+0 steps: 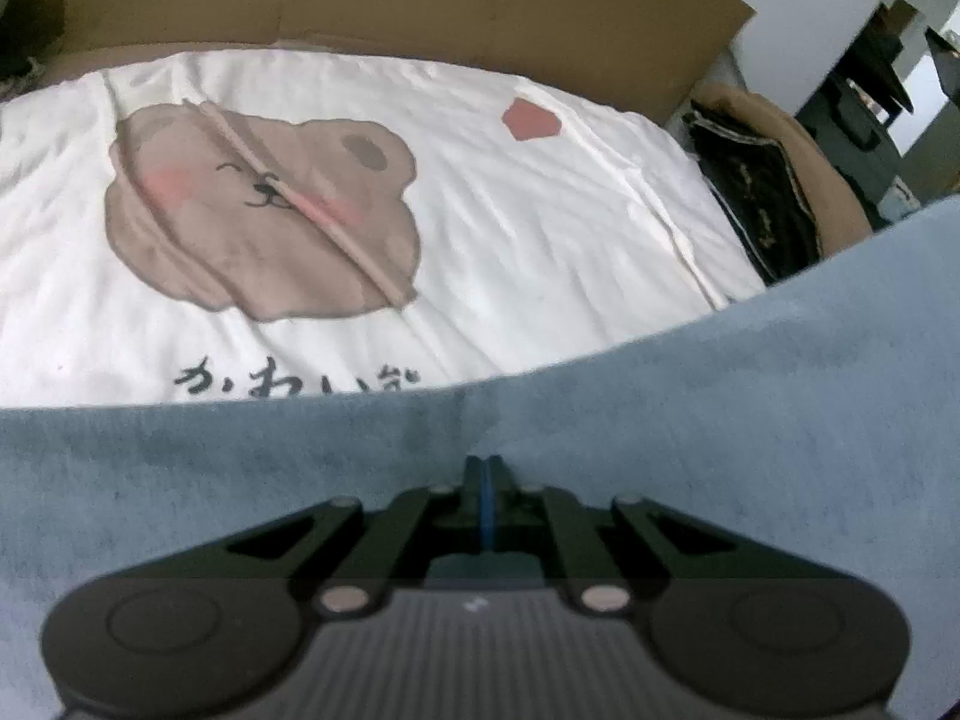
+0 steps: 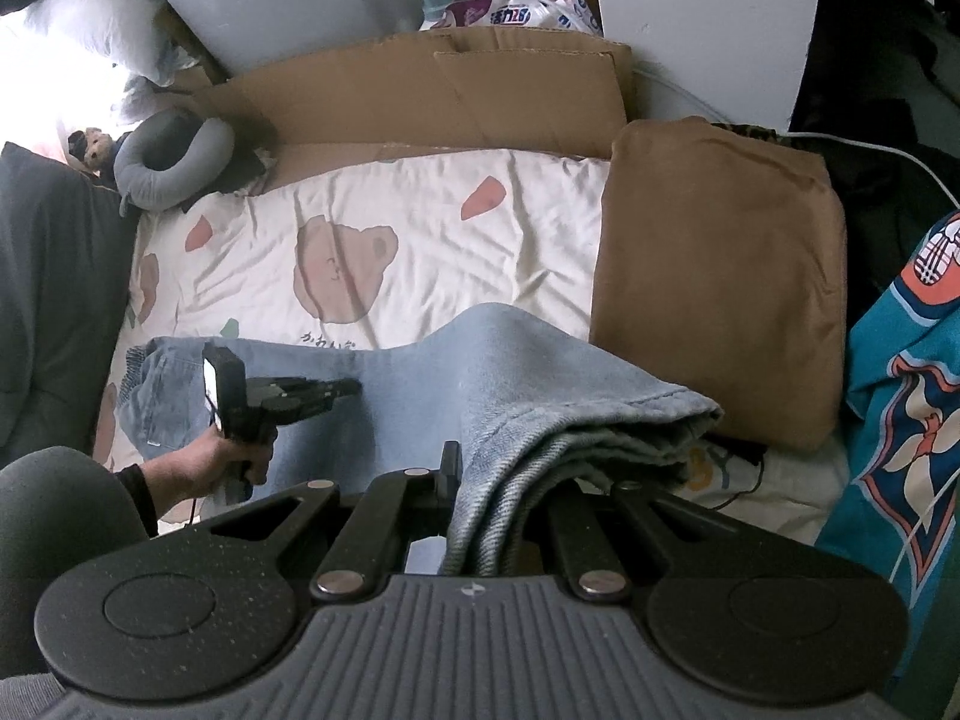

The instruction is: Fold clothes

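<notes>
Nearest, the right gripper (image 2: 480,480) is pinching a thick bundle of several layers of the jeans (image 2: 480,384), which hang out of its jaws and rise into a hump above the bed. A little further to the left, the left gripper (image 2: 336,390) is pressed down on the flat part of the jeans; in its own view the left gripper (image 1: 485,468) has its fingers closed together with only a thin blue strip between them, so it seems to pin the denim more than to grasp it. I judge that a fold of the jeans is in progress: next, the lifted end should be carried over the pinned part and laid down evenly. The bedsheet (image 2: 432,228), white with bear prints, is wrinkled. To the right lies a folded brown cloth (image 2: 720,276). At the far side stand cardboard (image 2: 456,96) and a grey neck pillow (image 2: 168,162).
</notes>
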{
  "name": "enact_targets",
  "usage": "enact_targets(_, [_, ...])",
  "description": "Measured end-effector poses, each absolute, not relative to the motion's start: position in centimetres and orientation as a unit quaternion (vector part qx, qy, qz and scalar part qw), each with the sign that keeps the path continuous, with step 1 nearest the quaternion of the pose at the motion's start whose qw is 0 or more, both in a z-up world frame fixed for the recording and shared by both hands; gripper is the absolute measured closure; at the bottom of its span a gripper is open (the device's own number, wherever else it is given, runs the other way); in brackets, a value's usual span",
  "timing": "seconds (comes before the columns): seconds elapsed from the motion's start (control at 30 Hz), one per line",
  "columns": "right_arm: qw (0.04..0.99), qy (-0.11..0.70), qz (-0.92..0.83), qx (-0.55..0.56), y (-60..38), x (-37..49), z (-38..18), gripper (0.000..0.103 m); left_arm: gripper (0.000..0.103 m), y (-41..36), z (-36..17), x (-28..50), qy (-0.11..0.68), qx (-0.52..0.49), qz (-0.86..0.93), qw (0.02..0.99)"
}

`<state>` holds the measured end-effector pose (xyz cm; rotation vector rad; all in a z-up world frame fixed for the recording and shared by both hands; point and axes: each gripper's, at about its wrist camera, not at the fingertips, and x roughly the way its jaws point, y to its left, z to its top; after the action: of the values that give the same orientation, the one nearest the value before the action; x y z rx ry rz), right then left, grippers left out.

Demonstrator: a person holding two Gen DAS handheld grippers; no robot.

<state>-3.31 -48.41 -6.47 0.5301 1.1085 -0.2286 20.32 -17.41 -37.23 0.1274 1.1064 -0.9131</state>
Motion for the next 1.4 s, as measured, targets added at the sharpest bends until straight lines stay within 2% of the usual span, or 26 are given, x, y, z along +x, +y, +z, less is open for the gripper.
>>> enact_targets(0.13, [0.809,0.52,-0.109,0.253,-48.6,-3.0,-6.4,0.098,0.1,-17.0,-36.9,20.0,0.515,0.061,-0.42,0.745])
enact_targets(0.27, [0.805,0.523,-0.105,0.259,-49.0,-2.4,-5.5,0.098,0.09,-15.6,-36.5,18.2,0.514,0.055,-0.426,0.742])
enact_targets(0.63, [0.8,0.554,-0.088,0.213,-47.5,0.8,-2.9,0.098,0.087,-11.6,-35.5,12.6,0.517,0.049,-0.435,0.735])
enact_targets(0.7, [0.797,0.56,-0.09,0.208,-47.4,1.2,-2.7,0.098,0.083,-10.9,-35.2,11.9,0.514,0.057,-0.437,0.736])
enact_targets(0.87, [0.781,0.583,-0.081,0.209,-46.8,2.3,-2.2,0.098,0.055,-8.6,-34.2,11.2,0.503,0.065,-0.425,0.75])
enact_targets(0.9, [0.779,0.588,-0.079,0.204,-46.6,2.4,-2.1,0.098,0.053,-8.0,-34.0,11.2,0.502,0.066,-0.419,0.754])
enact_targets(1.1, [0.779,0.591,-0.081,0.195,-46.0,2.6,-1.9,0.098,0.053,-3.9,-34.0,12.3,0.51,0.066,-0.37,0.774])
enact_targets(1.4, [0.785,0.579,-0.088,0.204,-46.6,2.5,-2.4,0.098,0.054,3.4,-31.9,14.6,0.468,0.077,-0.25,0.844])
